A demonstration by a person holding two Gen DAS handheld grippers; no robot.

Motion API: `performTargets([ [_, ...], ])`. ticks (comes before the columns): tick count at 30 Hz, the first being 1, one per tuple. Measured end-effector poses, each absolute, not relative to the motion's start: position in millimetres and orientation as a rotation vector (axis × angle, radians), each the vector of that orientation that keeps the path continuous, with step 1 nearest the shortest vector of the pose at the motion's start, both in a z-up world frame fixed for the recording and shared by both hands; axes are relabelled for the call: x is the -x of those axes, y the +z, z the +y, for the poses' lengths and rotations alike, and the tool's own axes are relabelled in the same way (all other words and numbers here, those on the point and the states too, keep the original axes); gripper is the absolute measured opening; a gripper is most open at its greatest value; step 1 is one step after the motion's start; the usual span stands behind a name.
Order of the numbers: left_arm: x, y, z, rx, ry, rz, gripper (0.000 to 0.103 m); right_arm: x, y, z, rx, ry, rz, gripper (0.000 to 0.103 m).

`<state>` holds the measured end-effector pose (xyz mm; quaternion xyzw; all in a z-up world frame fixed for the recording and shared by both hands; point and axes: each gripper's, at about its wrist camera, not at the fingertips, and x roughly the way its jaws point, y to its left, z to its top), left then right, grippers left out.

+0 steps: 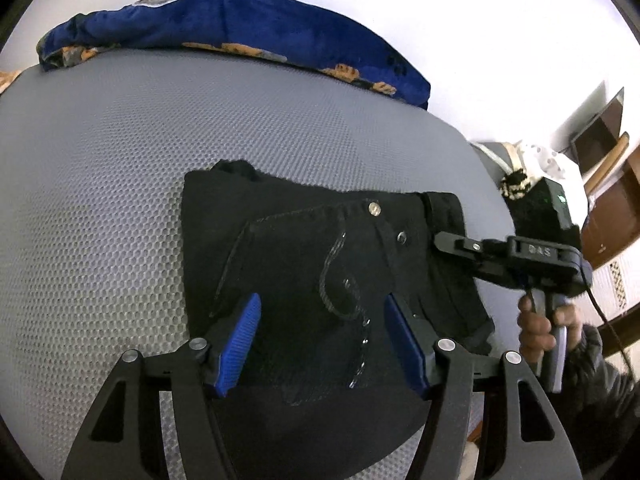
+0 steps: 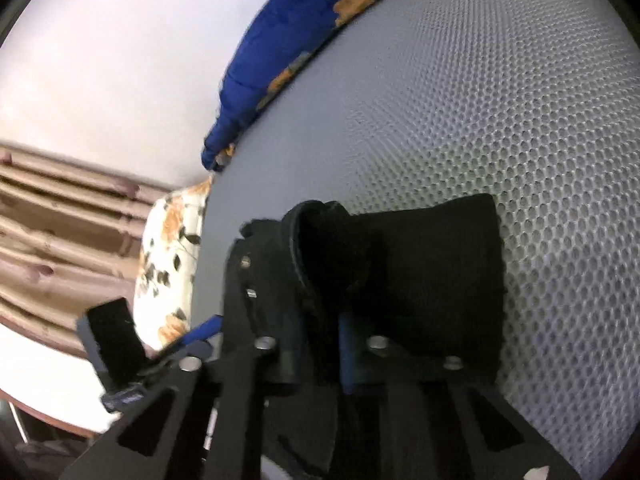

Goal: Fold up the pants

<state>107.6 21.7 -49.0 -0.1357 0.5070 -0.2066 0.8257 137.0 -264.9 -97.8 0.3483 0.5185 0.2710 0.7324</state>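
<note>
Black pants [image 1: 320,248] lie folded into a compact block on the grey mesh mattress [image 1: 120,160], back pocket stitching and metal rivets facing up. My left gripper [image 1: 320,340] is open, its blue pads [image 1: 236,344] spread above the near part of the pants, holding nothing. My right gripper [image 1: 448,240] reaches in from the right and grips the waistband edge. In the right wrist view the pants [image 2: 420,272] bunch up between my right gripper's [image 2: 320,356] closed fingers, with the waistband curled upward.
A blue blanket with orange prints [image 1: 224,24] lies along the mattress's far edge. A floral pillow [image 2: 172,260] and beige curtains [image 2: 60,232] are at the left. Brown wooden furniture [image 1: 608,200] and a black box with a green light [image 1: 548,204] stand at the right.
</note>
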Motion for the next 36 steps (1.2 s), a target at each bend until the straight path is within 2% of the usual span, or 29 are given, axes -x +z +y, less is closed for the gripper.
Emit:
performTargets([
  [4,-115,-35,16,0.314,-0.470,1.032,0.065,-122,-61,-272,-0.738,0.547,1.058,0.010],
  [7,-115,-23,4,0.285,-0.518,0.991,0.065,-117,-54,-288,-0.734,0.466,1.028,0.009],
  [12,-115,-26,-18,0.224,-0.583,1.000,0.065,-115,-101,-314,-0.797,0.310,1.110,0.009],
  [15,-117,-48,-27,0.204,-0.623,1.076,0.065,-115,-116,-320,-0.874,0.293,1.117,0.010],
  [19,-118,-76,-29,0.187,-0.604,1.139,0.065,-118,-95,-307,-0.712,0.276,1.144,0.030],
  [20,-117,-79,-30,0.185,-0.601,1.138,0.065,-116,-90,-306,-0.696,0.272,1.148,0.032],
  [27,-102,-73,-27,0.172,-0.626,1.156,0.065,-77,-72,-307,-0.638,0.299,1.189,0.032],
  [29,-94,-71,-27,0.157,-0.638,1.153,0.065,-64,-76,-304,-0.637,0.307,1.216,0.028],
  [30,-90,-70,-27,0.147,-0.641,1.153,0.065,-59,-76,-302,-0.626,0.304,1.220,0.023],
  [31,-86,-70,-26,0.135,-0.642,1.153,0.065,-53,-75,-301,-0.594,0.282,1.207,0.013],
  [36,-70,-67,-18,0.109,-0.655,1.168,0.065,-38,-51,-298,-0.584,0.279,1.158,0.009],
])
